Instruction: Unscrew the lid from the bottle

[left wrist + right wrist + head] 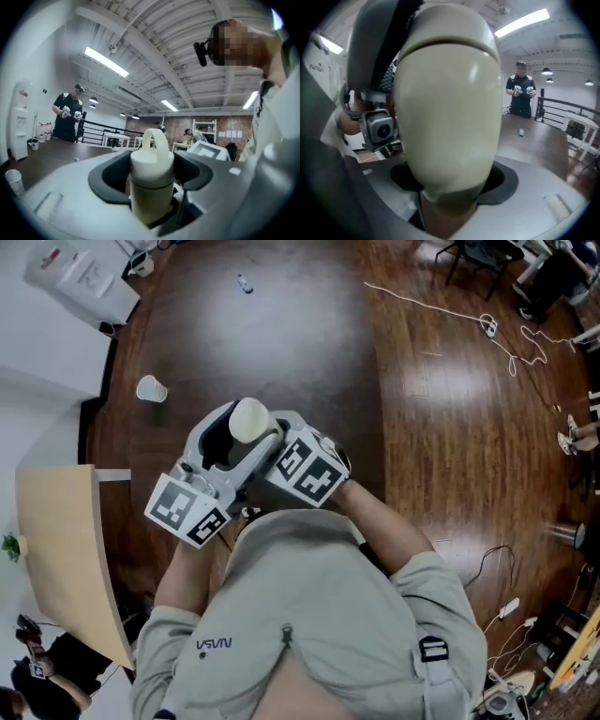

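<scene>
The left gripper (225, 437) and right gripper (279, 439) meet close in front of the person's chest, marker cubes toward the body. Both point up, and the cream bottle (249, 419) stands upright between them. In the left gripper view the jaws are closed narrow on the bottle's body, with the lid (151, 164) still seated above them and its loop (154, 137) on top. In the right gripper view the bottle fills the gap between the jaws, which press against it. It is too close and blurred to tell which part they clamp.

Beyond lies a dark table (281, 343). A paper cup (150, 388) stands at its left edge and a small object (244, 284) lies farther off. A white cable (441, 306) trails on the floor to the far right. A person in black (68, 115) stands at the far side.
</scene>
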Available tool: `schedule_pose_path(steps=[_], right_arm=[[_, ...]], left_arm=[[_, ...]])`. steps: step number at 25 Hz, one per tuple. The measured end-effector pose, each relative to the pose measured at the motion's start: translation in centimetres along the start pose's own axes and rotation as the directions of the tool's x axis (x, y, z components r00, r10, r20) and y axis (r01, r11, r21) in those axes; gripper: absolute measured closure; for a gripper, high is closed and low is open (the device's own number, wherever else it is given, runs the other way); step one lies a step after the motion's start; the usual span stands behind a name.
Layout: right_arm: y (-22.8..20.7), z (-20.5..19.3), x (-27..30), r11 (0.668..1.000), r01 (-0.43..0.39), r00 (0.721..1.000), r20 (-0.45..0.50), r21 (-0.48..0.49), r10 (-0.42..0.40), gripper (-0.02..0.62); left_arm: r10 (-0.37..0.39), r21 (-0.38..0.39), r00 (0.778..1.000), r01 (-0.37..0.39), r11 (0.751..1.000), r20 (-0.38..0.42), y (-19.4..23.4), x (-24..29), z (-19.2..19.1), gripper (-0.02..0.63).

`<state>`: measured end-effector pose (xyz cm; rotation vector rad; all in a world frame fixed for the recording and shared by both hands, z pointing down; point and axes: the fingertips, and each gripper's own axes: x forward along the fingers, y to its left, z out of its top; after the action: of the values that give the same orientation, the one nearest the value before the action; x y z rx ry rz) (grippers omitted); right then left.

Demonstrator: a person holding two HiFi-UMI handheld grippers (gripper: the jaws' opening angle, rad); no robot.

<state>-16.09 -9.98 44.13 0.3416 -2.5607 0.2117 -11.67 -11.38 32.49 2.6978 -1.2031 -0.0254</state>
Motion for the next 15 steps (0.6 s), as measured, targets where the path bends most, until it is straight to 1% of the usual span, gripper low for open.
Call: schedule_pose_path(steps=[2,3,4,6,8,10,13,14,15], right_arm=[[-1.3,-0.6,0.3,0.993,0.121,0.993,-0.017,0.001,-0.121,0.293],[-1.7,-1.0,0.5,0.986,0.166,0.986,-0.026,0.003,-0.166,0.293],[-2.0,-1.4,0.6,0.980,0.199,0.979,-0.036,0.006,-0.199,0.293],[-2.1,-2.1,0.8,0.975,0.224,0.973,-0.052,0.006,-0.223,0.293],[-1.9,-2.5,1.0,0.978,0.209,0.976,-0.066,0.006,-0.208,0.293],[-1.6,-2.7,0.9,0.984,0.181,0.981,-0.072,0.008,-0.180,0.293],[-0.8,-2.7,0.7,0.993,0.117,0.991,-0.067,0.021,-0.115,0.293],[-0.4,-2.6,0.6,0.996,0.081,0.995,-0.060,0.030,-0.079,0.293],[0.1,-2.5,0.5,0.999,0.034,0.998,-0.052,0.039,-0.032,0.293]], left_arm=[[0.053,-0.014,0.999,-0.054,0.998,-0.010,0.5,0.2,-0.9,0.307],[0.076,-0.029,0.997,-0.076,0.997,-0.013,0.8,0.3,-1.3,0.307],[0.094,-0.044,0.995,-0.094,0.995,-0.015,1.0,0.3,-1.7,0.307],[0.116,-0.067,0.993,-0.117,0.991,-0.018,1.2,0.2,-2.3,0.307],[0.119,-0.073,0.993,-0.120,0.990,-0.022,1.2,0.2,-2.7,0.307],[0.100,-0.068,0.994,-0.102,0.992,-0.030,0.9,0.2,-3.0,0.307],[0.033,-0.062,0.999,-0.035,0.997,-0.032,0.1,0.1,-2.7,0.307],[0.000,-0.066,1.000,-0.002,0.998,-0.027,-0.2,0.0,-2.4,0.300],[-0.038,-0.076,0.999,0.036,0.996,-0.020,-0.6,-0.2,-2.1,0.278]])
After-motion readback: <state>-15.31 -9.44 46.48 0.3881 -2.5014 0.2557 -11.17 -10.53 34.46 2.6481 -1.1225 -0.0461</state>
